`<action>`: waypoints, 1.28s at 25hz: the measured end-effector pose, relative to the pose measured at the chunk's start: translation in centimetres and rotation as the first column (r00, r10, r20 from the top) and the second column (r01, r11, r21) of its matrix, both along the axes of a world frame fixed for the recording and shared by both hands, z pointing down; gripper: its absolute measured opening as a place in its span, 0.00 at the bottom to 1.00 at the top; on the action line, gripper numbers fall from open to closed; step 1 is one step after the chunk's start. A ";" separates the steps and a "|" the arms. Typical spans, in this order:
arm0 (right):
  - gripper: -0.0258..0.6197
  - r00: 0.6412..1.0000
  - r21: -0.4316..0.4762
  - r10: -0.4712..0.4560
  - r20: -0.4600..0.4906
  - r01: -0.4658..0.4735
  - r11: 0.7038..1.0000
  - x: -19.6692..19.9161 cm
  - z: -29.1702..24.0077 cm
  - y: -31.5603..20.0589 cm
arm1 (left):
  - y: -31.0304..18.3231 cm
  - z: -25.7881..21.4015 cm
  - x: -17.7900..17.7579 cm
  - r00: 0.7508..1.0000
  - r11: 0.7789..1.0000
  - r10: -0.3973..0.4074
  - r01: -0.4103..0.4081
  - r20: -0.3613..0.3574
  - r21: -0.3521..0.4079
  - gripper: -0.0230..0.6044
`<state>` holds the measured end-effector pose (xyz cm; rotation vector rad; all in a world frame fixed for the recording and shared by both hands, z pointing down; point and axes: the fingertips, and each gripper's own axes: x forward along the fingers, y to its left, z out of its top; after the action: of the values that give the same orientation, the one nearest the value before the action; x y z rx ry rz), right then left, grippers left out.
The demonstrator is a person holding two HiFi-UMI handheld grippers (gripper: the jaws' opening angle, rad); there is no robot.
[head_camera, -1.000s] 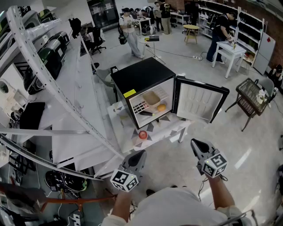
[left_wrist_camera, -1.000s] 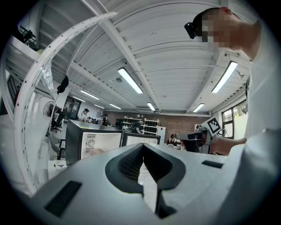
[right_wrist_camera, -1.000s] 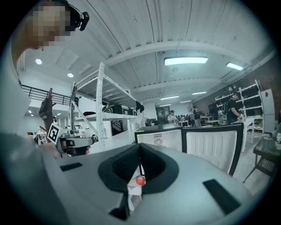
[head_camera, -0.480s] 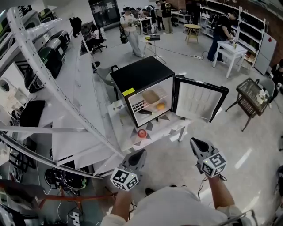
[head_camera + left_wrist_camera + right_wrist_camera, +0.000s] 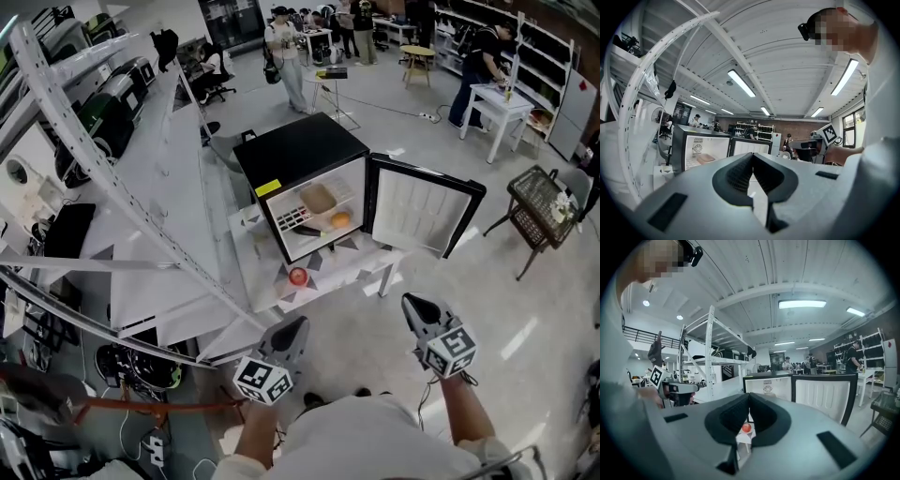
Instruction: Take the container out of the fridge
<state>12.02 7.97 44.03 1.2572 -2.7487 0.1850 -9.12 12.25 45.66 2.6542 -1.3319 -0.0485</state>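
The room is a large workshop with a pale grey floor (image 5: 525, 309). A white metal rack (image 5: 103, 178) fills the left side of the head view. Several people stand at white tables along the far wall, and a dark wire cart (image 5: 539, 202) stands at the right.

A low white desk (image 5: 361, 267) sits in the middle of the floor and carries a black mini fridge (image 5: 300, 155). The fridge's door (image 5: 417, 211) is swung open to the right, showing its white inner lining. A small red round thing (image 5: 298, 276) rests on the desk just in front of the fridge.

The container (image 5: 319, 198) is a shallow tan tray inside the fridge, on the upper shelf. It lies flat with its open side up and looks low and wide from the front. Whether its longer side runs across the shelf or into the fridge cannot be told. An orange fruit (image 5: 340, 219) lies near it, to the right and lower.

The left hand-held gripper (image 5: 291, 330) and the right hand-held gripper (image 5: 412, 306) are held side by side, well apart from the desk. Both point toward the fridge. Each has its jaws closed together, with nothing between them.
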 end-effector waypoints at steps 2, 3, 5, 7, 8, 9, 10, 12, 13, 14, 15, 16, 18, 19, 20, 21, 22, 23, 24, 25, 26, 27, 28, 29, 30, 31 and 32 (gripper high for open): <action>0.05 1.000 -0.004 -0.012 0.005 0.012 1.000 0.5 0.4 0.0 | 0.1 0.1 0.4 1.000 1.000 -0.018 0.018 0.004 0.001 0.04; 0.05 1.000 -0.006 -0.018 0.007 0.018 1.000 0.8 0.5 -0.1 | 0.2 0.1 0.6 1.000 1.000 -0.027 0.027 0.005 0.001 0.04; 0.05 0.999 -0.013 -0.030 0.013 0.030 0.999 1.3 0.9 -0.3 | 0.3 0.2 1.1 0.999 0.999 -0.042 0.042 0.007 0.000 0.04; 0.05 0.999 -0.024 -0.041 0.014 0.041 0.999 1.6 1.2 -0.3 | 0.4 0.4 1.5 0.999 0.999 -0.054 0.054 0.009 -0.003 0.04; 0.05 0.999 -0.028 -0.047 0.014 0.047 0.999 1.7 1.4 -0.3 | 0.5 0.5 1.6 0.998 0.998 -0.059 0.059 0.010 -0.005 0.04; 0.05 0.999 -0.031 -0.051 0.013 0.052 0.998 1.9 1.5 -0.3 | 0.5 0.6 1.8 0.998 0.998 -0.063 0.063 0.010 -0.007 0.04; 0.05 0.998 -0.034 -0.055 0.011 0.056 0.998 2.0 1.7 -0.4 | 0.5 0.6 2.0 0.998 0.998 -0.066 0.066 0.010 -0.008 0.04; 0.05 0.998 -0.040 -0.060 0.007 0.060 0.997 2.2 2.0 -0.7 | 0.4 0.8 2.3 0.997 0.997 -0.072 0.072 0.010 -0.012 0.04; 0.05 0.998 -0.043 -0.062 0.007 0.062 0.997 2.2 2.1 -0.9 | 0.2 0.9 2.3 0.997 0.997 -0.073 0.073 0.011 -0.013 0.04; 0.05 0.998 -0.045 -0.063 0.008 0.064 0.997 2.3 2.2 -1.2 | 0.0 1.1 2.4 0.997 0.997 -0.075 0.075 0.011 -0.015 0.04; 0.05 0.998 -0.047 -0.064 0.009 0.065 0.997 2.2 2.2 -1.4 | -0.2 1.2 2.4 0.997 0.997 -0.078 0.078 0.011 -0.017 0.04; 0.05 0.998 -0.048 -0.065 0.009 0.066 0.997 2.2 2.2 -1.7 | -0.4 1.3 2.3 0.997 0.997 -0.080 0.080 0.009 -0.020 0.04; 0.05 0.998 -0.052 -0.067 0.009 0.067 0.996 2.0 2.3 -2.4 | -1.1 1.5 2.3 0.997 0.996 -0.082 0.082 0.006 -0.022 0.04; 0.05 0.998 -0.056 -0.067 0.007 0.067 0.996 1.9 2.3 -2.8 | -1.5 1.5 2.3 0.997 0.996 -0.081 0.082 0.004 -0.020 0.04; 0.05 0.998 -0.059 -0.066 0.006 0.066 0.996 1.7 2.3 -3.1 | -1.9 1.6 2.2 0.997 0.997 -0.081 0.081 0.001 -0.019 0.04; 0.05 0.998 -0.061 -0.065 0.004 0.065 0.996 1.5 2.3 -3.4 | -2.4 1.7 2.1 0.997 0.997 -0.079 0.079 -0.003 -0.018 0.04; 0.05 0.998 -0.061 -0.063 0.003 0.063 0.996 1.3 2.3 -3.8 | -2.8 1.8 1.9 0.997 0.997 -0.078 0.077 -0.007 -0.019 0.04; 0.05 0.998 -0.059 -0.060 0.004 0.060 0.996 1.1 2.4 -4.2 | -3.3 1.9 1.7 0.997 0.997 -0.075 0.075 -0.010 -0.020 0.04; 0.05 0.998 -0.058 -0.056 0.005 0.056 0.997 0.9 2.5 -4.6 | -3.9 2.0 1.5 0.997 0.997 -0.071 0.071 -0.012 -0.020 0.04; 0.05 0.999 -0.058 -0.051 0.007 0.051 0.997 0.8 2.5 -5.1 | -4.5 2.1 1.4 0.998 0.998 -0.067 0.066 -0.014 -0.020 0.04; 0.05 0.999 -0.057 -0.045 0.008 0.046 0.997 0.6 2.6 -5.7 | -5.1 2.1 1.2 0.998 0.998 -0.061 0.061 -0.015 -0.021 0.04; 0.05 0.999 -0.057 -0.040 0.007 0.041 0.998 0.5 2.7 -6.2 | -5.7 2.1 1.0 0.998 0.998 -0.055 0.055 -0.017 -0.020 0.04; 0.05 0.999 -0.056 -0.036 0.006 0.037 0.998 0.2 2.7 -6.8 | -6.4 2.2 0.8 0.999 0.999 -0.049 0.049 -0.018 -0.019 0.04; 0.05 0.999 -0.055 -0.033 0.004 0.033 0.998 -0.1 2.7 -7.4 | -7.2 2.2 0.5 0.999 0.999 -0.044 0.044 -0.019 -0.018 0.04; 0.05 1.000 -0.054 -0.030 0.003 0.030 0.998 -0.4 2.7 -8.0 | -7.9 2.2 0.3 0.999 0.999 -0.039 0.038 -0.021 -0.017 0.04; 0.05 1.000 -0.054 -0.026 0.002 0.026 0.998 -0.8 2.7 -8.6 | -8.6 2.2 0.0 0.999 0.999 -0.032 0.032 -0.022 -0.017 0.04; 0.05 1.000 -0.055 -0.021 0.001 0.021 0.998 -1.1 2.7 -9.2 | -9.3 2.3 -0.3 0.999 1.000 -0.026 0.026 -0.023 -0.018 0.04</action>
<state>10.94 -1.22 46.76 1.2141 -2.7358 0.2569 -9.38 2.94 47.95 2.6138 -1.3531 -0.0699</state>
